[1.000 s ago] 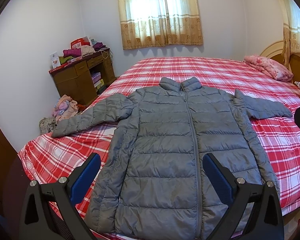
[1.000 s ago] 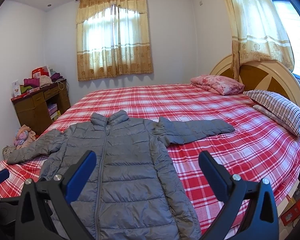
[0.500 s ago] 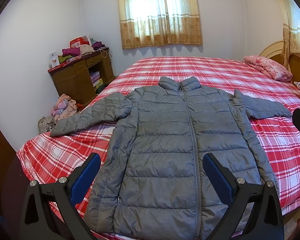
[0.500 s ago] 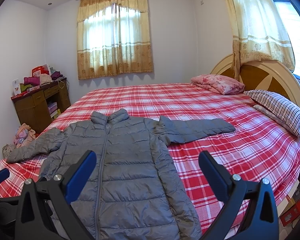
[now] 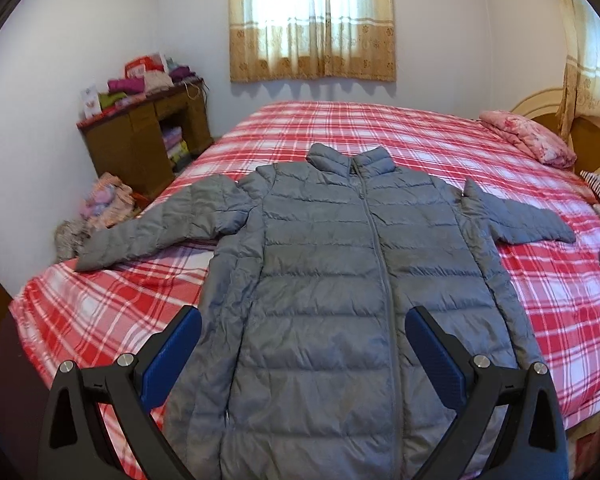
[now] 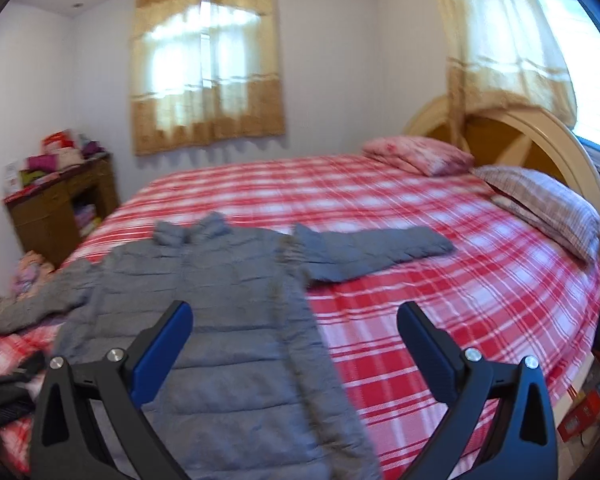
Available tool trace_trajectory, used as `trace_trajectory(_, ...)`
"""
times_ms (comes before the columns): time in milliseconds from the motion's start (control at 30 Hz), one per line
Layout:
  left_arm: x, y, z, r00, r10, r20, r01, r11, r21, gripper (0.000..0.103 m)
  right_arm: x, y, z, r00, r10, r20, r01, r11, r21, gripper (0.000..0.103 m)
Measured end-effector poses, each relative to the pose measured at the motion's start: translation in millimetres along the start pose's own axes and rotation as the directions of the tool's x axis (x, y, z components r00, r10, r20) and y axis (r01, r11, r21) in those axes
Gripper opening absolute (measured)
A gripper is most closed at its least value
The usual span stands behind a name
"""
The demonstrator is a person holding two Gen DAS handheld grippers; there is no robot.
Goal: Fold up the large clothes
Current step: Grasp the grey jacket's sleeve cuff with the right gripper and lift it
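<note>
Right gripper (image 6: 294, 326) swung right; jacket (image 5: 348, 280) unmoved

Legible text: none. Boxes and card (image 5: 91, 100) on wooden desk (image 5: 140, 140) carry print, too small/blurred to read. No labels, nos. or brands elsewhere.

You have a grey quilted puffer jacket (image 5: 332, 280) lying flat on its back, front side up, on the red-and-white plaid bedspread (image 5: 380, 136). Its zip runs closed from the hem up to the stand-up collar, which points toward the far window side. Both sleeves are spread outward, one reaching toward the bed's corner on the left, the other toward the pillow side. The hem lies at the near edge of the bed.
</note>
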State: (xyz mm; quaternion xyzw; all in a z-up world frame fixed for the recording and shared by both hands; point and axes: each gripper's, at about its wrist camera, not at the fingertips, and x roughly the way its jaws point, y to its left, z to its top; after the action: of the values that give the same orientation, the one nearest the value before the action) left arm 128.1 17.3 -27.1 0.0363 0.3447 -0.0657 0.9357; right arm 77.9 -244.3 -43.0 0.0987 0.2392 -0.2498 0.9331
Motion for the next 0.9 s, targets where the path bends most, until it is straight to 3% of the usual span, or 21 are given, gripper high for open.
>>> trace_trajectory(67, 16.9, 14.9, 13.1, 1.0, 0.029, 0.011, -0.029, 1.0, -0.008, 0.102, 25.0, -32.2, 8.0, 0.999, -0.005, -0.035, 0.008, 0.998, 0.068, 0.103)
trace_trajectory(167, 40.9, 33.3, 34.5, 0.996, 0.086, 0.039, -0.086, 0.996, 0.009, 0.102, 64.6, -92.1, 21.8, 0.993, -0.076, -0.088, 0.093, 0.975, 0.202, 0.103)
trace_trajectory(300, 79.0, 61.3, 64.8, 0.996, 0.087, 0.029, -0.086, 0.996, -0.021, 0.102, 124.0, -171.2, 42.0, 0.983, -0.113, -0.143, 0.156, 0.929, 0.337, 0.103)
trace_trajectory(367, 99.4, 77.8, 79.5, 0.998, 0.064, 0.02, -0.062, 0.995, -0.075, 0.102, 152.8, -204.9, 48.1, 0.977, -0.104, -0.184, 0.173, 0.893, 0.415, 0.103)
trace_trajectory(433, 117.5, 92.6, 89.1, 0.998, 0.066, 0.021, -0.063, 0.99, -0.127, 0.102, 188.7, -243.4, 48.9, 0.974, -0.052, -0.221, 0.165, 0.829, 0.535, 0.103)
trace_trajectory(533, 151.2, 108.4, 94.2, 0.996, 0.093, 0.015, -0.089, 0.98, -0.179, 0.102, 234.5, -270.8, 44.9, 0.965, -0.016, -0.261, 0.18, 0.764, 0.619, 0.102)
trace_trajectory(600, 173.3, 111.9, 91.2, 0.994, 0.113, -0.004, -0.112, 0.977, -0.18, 0.102, 268.3, -282.1, 40.2, 0.946, -0.047, -0.32, 0.247, 0.741, 0.625, 0.096)
trace_trajectory(733, 214.7, 115.0, 74.6, 0.988, 0.14, -0.06, -0.148, 0.977, -0.153, 0.102, 314.4, -277.9, 30.3, 0.92, -0.076, -0.384, 0.313, 0.732, 0.605, 0.093)
trace_trajectory(800, 233.0, 115.6, 62.0, 0.985, 0.151, -0.087, -0.163, 0.974, -0.157, 0.102, 319.7, -263.3, 34.6, 0.91, -0.169, -0.379, 0.366, 0.759, 0.539, 0.093)
trace_trajectory(867, 248.8, 115.9, 47.4, 0.984, 0.134, -0.119, -0.153, 0.972, -0.176, 0.102, 328.2, -254.6, 38.8, 0.918, -0.178, -0.354, 0.344, 0.804, 0.486, 0.075)
trace_trajectory(900, 255.1, 116.5, 41.0, 0.983, 0.128, -0.133, -0.152, 0.971, -0.186, 0.102, 336.6, -249.3, 37.7, 0.91, -0.16, -0.384, 0.334, 0.831, 0.445, 0.041)
